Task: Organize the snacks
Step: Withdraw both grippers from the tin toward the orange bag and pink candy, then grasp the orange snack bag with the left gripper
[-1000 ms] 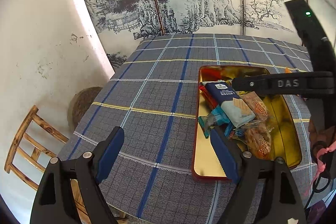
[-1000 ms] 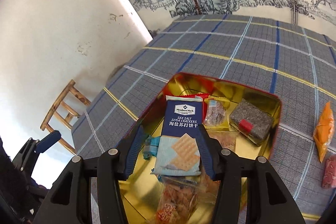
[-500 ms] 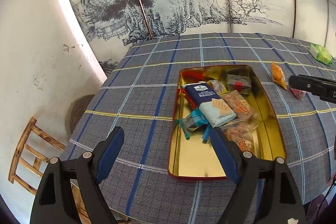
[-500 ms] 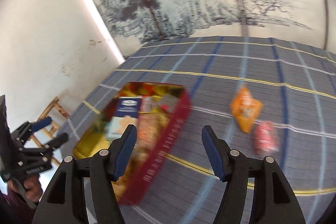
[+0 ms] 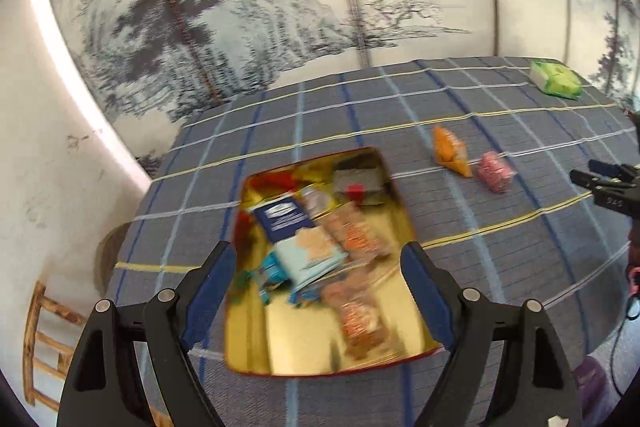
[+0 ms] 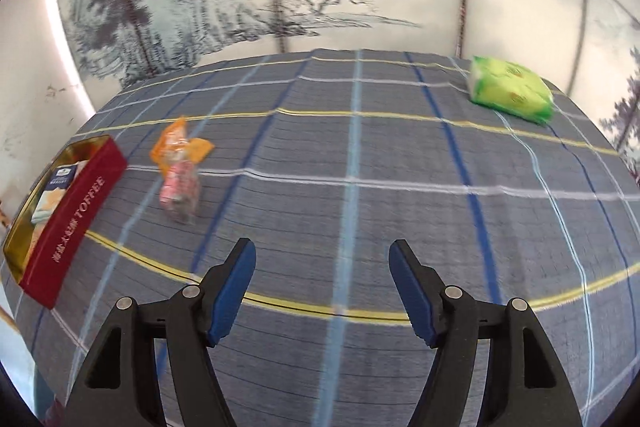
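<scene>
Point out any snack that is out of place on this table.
Three packets lie loose on the checked tablecloth outside the red toffee tin that holds the other snacks: an orange packet touching a pink packet near the tin, and a green packet alone at the far edge.

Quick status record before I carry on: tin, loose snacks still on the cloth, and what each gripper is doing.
tin: red toffee tin, lid off, gold inside, holding a blue cracker pack and several other wrapped snacks
loose snacks: orange packet and pink packet side by side on the tablecloth, near the tin
far corner: green pack, apart from the rest
left gripper: open, empty, above the tin
right gripper: empty, fingers opening, above bare cloth
</scene>
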